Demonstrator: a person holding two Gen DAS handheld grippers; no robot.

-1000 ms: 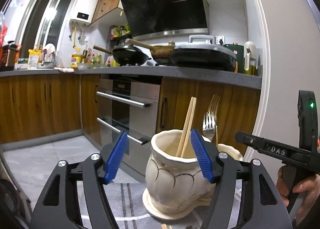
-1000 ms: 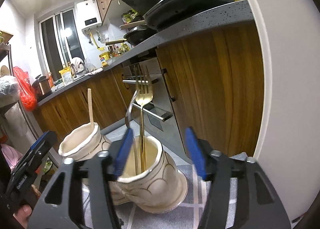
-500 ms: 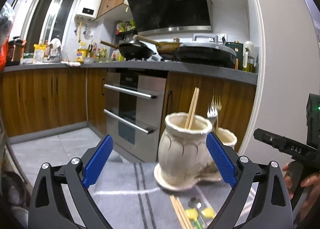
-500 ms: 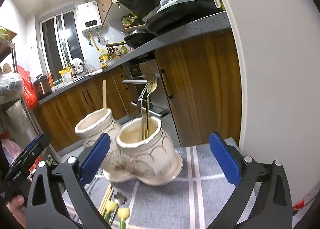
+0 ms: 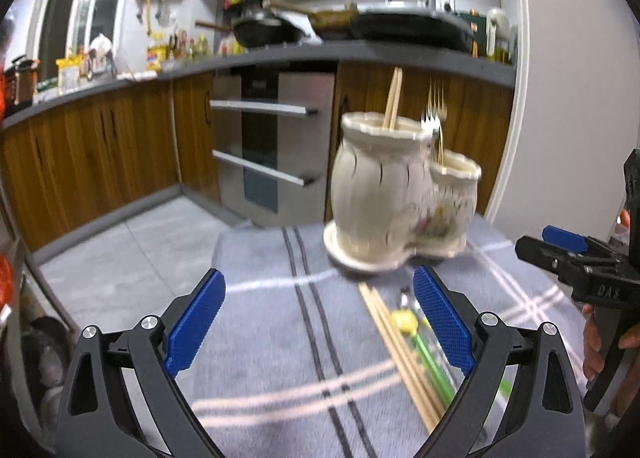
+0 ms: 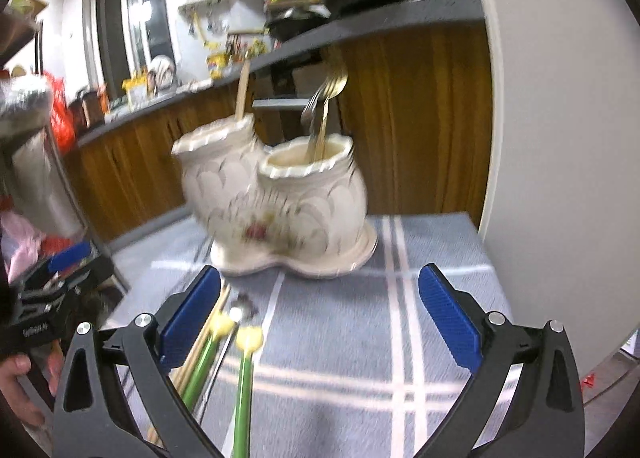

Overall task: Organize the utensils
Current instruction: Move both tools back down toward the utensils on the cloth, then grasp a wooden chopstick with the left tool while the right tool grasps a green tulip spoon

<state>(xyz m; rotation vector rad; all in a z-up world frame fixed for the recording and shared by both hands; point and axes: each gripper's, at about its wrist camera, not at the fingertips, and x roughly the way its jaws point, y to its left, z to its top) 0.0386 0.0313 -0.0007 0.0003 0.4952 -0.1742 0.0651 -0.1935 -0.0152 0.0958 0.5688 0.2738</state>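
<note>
Two grippers work this table [image 5: 256, 338], and we hold both clear of the load. At the left of the left wrist view, the left gripper [image 5: 318, 324] has its fingers spread about as wide as they go, with nothing between them but striped cloth. Right of centre stands the ceramic holder [image 5: 400, 193], a joined pair of pots on one base. Its taller pot carries chopsticks [image 5: 393, 97]; its lower pot carries forks [image 5: 434, 113]. Just in front of the holder, loose chopsticks [image 5: 404, 354] and green-handled utensils [image 5: 430, 358] lie flat on the table, touching or nearly so. At the far right, the right gripper [image 6: 320, 316] is likewise fully spread and empty, hovering above the cloth with the loose items beside its left finger.

We judge the step in hand to be the return for another pick: some utensils are already sorted and several are left on the table. The next move calls for lowering one gripper over a single loose item, aligning the fingers across its shaft, and closing without dragging its neighbours.

Against the earlier frames, both grippers have backed away from the holder and tipped downward. Their fingers, then part-closed at the pot rims, have since opened wide. The loose utensils, previously out of view, now show.
</note>
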